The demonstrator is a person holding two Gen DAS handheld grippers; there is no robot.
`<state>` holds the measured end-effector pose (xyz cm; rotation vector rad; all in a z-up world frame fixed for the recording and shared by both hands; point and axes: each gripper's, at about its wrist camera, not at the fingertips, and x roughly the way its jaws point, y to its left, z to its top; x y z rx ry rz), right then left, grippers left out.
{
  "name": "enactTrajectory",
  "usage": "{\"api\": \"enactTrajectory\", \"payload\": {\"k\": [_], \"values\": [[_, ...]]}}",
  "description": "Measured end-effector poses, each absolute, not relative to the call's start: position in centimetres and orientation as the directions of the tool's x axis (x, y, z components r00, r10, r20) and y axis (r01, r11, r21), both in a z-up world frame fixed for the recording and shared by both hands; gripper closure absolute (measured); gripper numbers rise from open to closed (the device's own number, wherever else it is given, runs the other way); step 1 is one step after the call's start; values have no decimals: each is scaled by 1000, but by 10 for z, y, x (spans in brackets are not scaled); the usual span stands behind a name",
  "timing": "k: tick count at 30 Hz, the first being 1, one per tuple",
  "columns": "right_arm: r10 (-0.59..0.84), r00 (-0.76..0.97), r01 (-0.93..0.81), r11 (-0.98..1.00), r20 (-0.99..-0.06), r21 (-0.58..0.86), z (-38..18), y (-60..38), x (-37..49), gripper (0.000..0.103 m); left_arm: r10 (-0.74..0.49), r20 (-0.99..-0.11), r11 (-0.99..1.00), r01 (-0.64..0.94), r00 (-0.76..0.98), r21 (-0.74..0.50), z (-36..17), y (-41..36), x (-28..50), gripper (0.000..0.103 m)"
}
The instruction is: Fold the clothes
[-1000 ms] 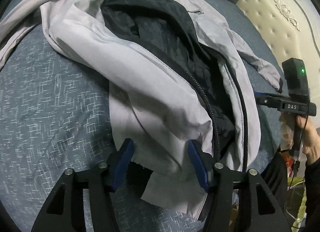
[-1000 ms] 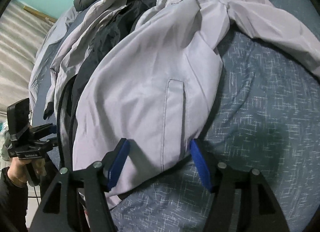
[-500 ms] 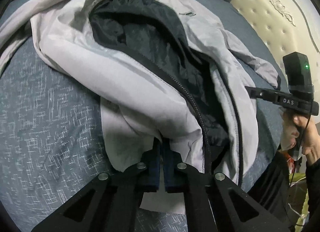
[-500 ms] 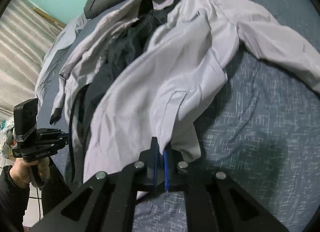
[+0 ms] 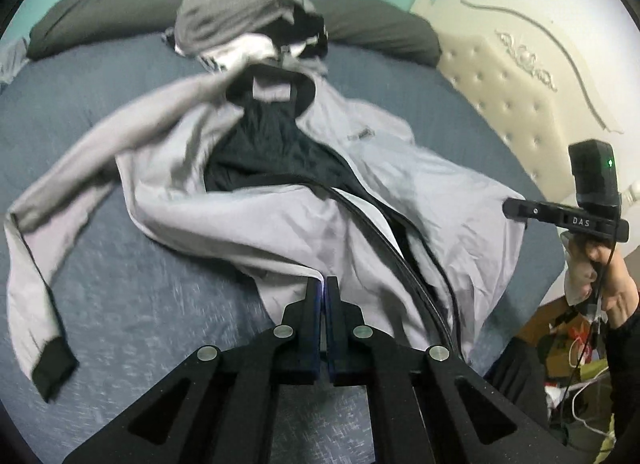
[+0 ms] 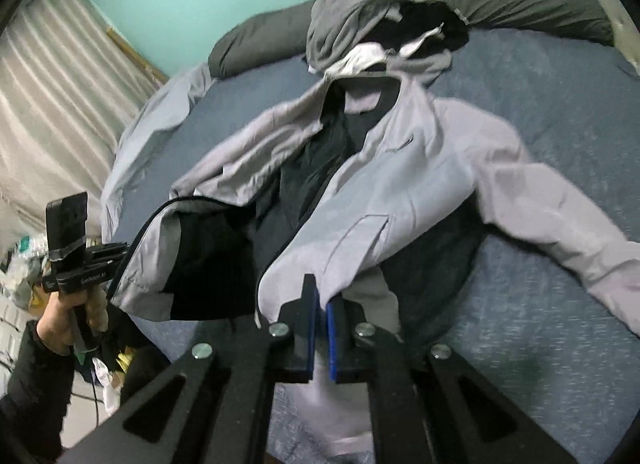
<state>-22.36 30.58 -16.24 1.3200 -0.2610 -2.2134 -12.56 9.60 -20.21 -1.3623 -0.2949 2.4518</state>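
Left sleeve: the grey sleeve (image 5: 36, 264) with a black cuff lies spread on the blue bedsheet (image 5: 120, 324), at the left in the left wrist view.
Left gripper: the left gripper (image 5: 323, 288) has its blue pads pressed together on the bottom hem of the jacket's front panel.
Jacket: the light grey jacket (image 5: 280, 215) lies open on the bed, collar toward the far side, and its black lining (image 5: 276, 151) shows between the two front panels. A black zipper (image 5: 400, 260) runs down the open edge.
Pile: a heap of grey, black and white clothes (image 5: 248, 23) sits just behind the collar, before a long dark pillow (image 5: 100, 11).
Right gripper: the right gripper (image 6: 320, 300) pinches the hem of the other front panel, which is lifted off the sheet.
Right hand: the person's hand (image 5: 600, 276) grips the handle of this gripper beside the bed edge.
Headboard: a cream tufted headboard (image 5: 520, 83) stands at the right.
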Motion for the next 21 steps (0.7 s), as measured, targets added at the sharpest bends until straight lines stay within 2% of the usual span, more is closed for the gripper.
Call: {"api": "enactTrajectory", "payload": {"k": [5,7,16,20,21], "values": [[-483,-415,285,-874,-771,395,-167,326,-241,99,370,-786,-929,-172,-495,-329,-188,93,-145,101],[-426,-403,249,-903,-810,351,-187,325,-251,99,359,-813,-933,-173,-458,-315,-205,99,-157,101],[-357,-395,106,-933,-846,344,-232,357,-267,95,344,-876,-939,-148,-339,-311,-281,127,-189,101],[-344,-403,99,-938,-848,333,-235,368,-267,76,342,-895,-939,-137,-288,-315,-314,139,-203,100],[-345,-408,106,-937,-845,332,-232,370,-265,74,343,-898,-939,-134,-277,-317,-318,140,-203,100]]}}
